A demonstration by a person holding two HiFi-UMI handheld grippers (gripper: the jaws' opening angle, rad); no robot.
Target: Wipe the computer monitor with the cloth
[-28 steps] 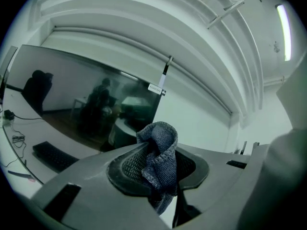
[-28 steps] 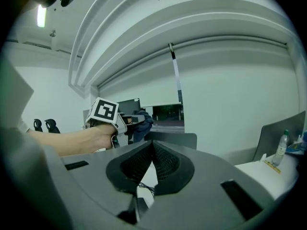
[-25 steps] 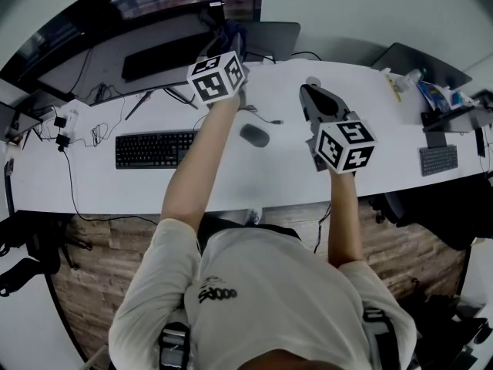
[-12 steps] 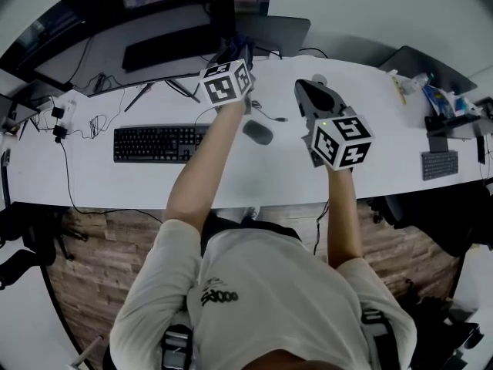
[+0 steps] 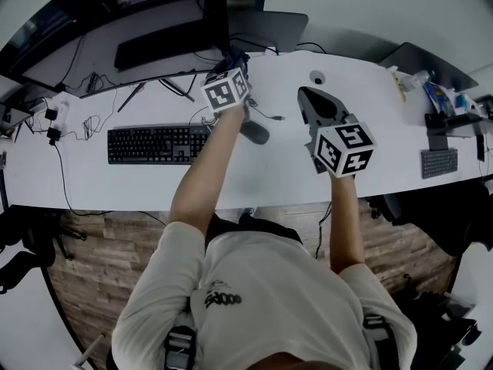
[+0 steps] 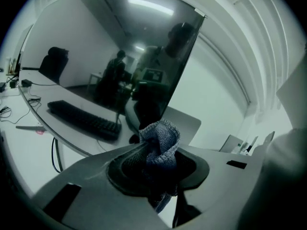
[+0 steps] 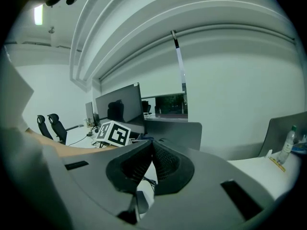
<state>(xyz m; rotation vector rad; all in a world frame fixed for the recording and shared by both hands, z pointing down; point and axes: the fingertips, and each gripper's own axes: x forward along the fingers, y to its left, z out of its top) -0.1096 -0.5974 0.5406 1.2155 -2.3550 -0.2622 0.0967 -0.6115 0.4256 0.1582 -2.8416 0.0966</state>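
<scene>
The dark computer monitor (image 5: 166, 21) stands at the back of the white desk (image 5: 269, 172), and its screen (image 6: 110, 56) fills the left gripper view just ahead of the jaws. My left gripper (image 5: 233, 60) is shut on a bunched blue-grey cloth (image 6: 161, 140), held up by the screen's lower right corner. Whether the cloth touches the glass I cannot tell. My right gripper (image 5: 310, 95) hovers over the desk to the right, jaws shut with nothing between them (image 7: 152, 145). In the right gripper view, the monitor (image 7: 120, 102) stands to the left.
A black keyboard (image 5: 154, 143) and a dark mouse (image 5: 254, 133) lie in front of the monitor. Cables and a power strip (image 5: 54, 118) sit at the left. A grey partition (image 5: 269, 29) stands behind. A small keyboard (image 5: 439, 160) and a bottle (image 7: 289, 138) are at the far right.
The left gripper with the cloth has shifted slightly nearer to the person, staying by the monitor's right edge. The right gripper has barely moved.
</scene>
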